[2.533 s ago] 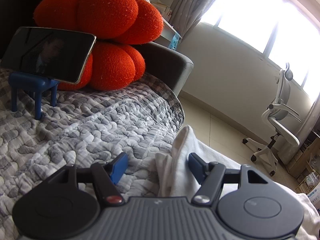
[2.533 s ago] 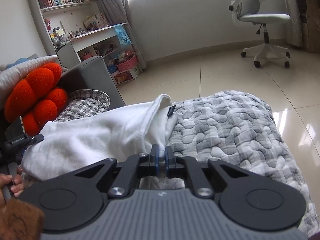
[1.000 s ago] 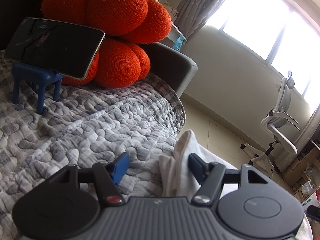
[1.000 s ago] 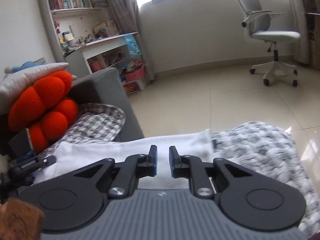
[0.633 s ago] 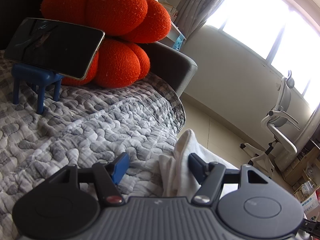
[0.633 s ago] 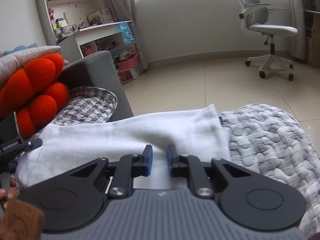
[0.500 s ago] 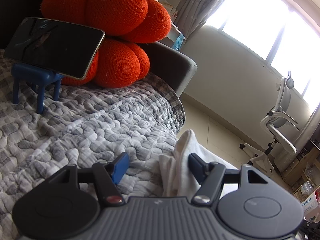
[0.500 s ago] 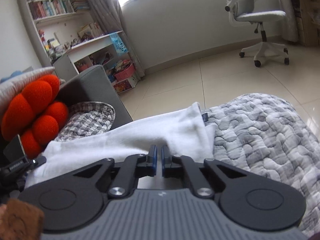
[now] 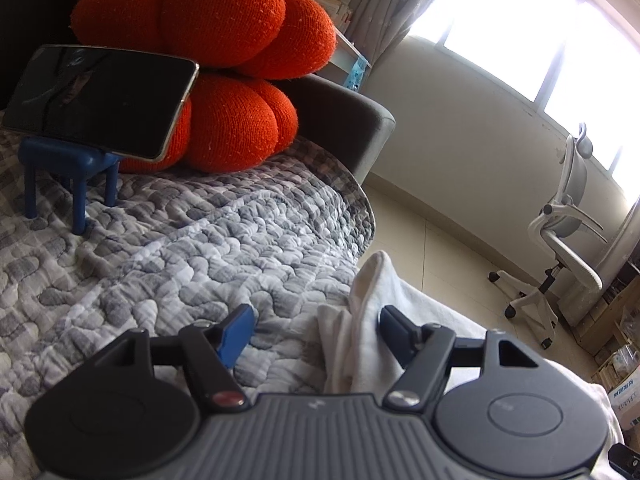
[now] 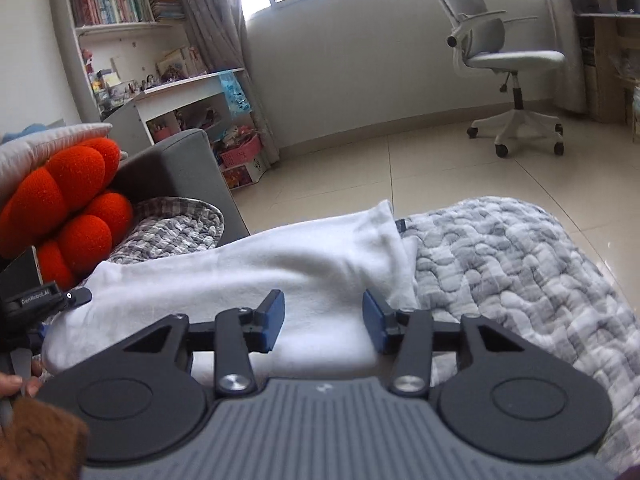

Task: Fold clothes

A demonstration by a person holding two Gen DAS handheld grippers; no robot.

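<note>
A white garment point(image 10: 280, 268) lies folded in a long band across the grey quilt point(image 10: 520, 272). My right gripper point(image 10: 323, 320) hovers over its near edge. Its jaws are opening, the cloth lies below and between them, and the blue pads point(image 10: 272, 316) do not press on it. In the left wrist view the garment's end point(image 9: 360, 312) bunches up between the jaws of my left gripper point(image 9: 316, 328). Those jaws stand wide and are opening slightly. The cloth leans on the right pad point(image 9: 394, 322), and the left pad is well apart from it.
An orange knotted cushion point(image 9: 224, 52) rests against the grey sofa arm point(image 9: 340, 120). In front of it a phone point(image 9: 100, 100) sits on a blue stand point(image 9: 76, 176). Beyond the quilt's edge are tiled floor, an office chair point(image 10: 512, 64) and shelves point(image 10: 192, 96).
My right gripper, shut on the garment's edge at first, brought it over and down, then its jaws parted wide and let it go. The left gripper stayed in place.
</note>
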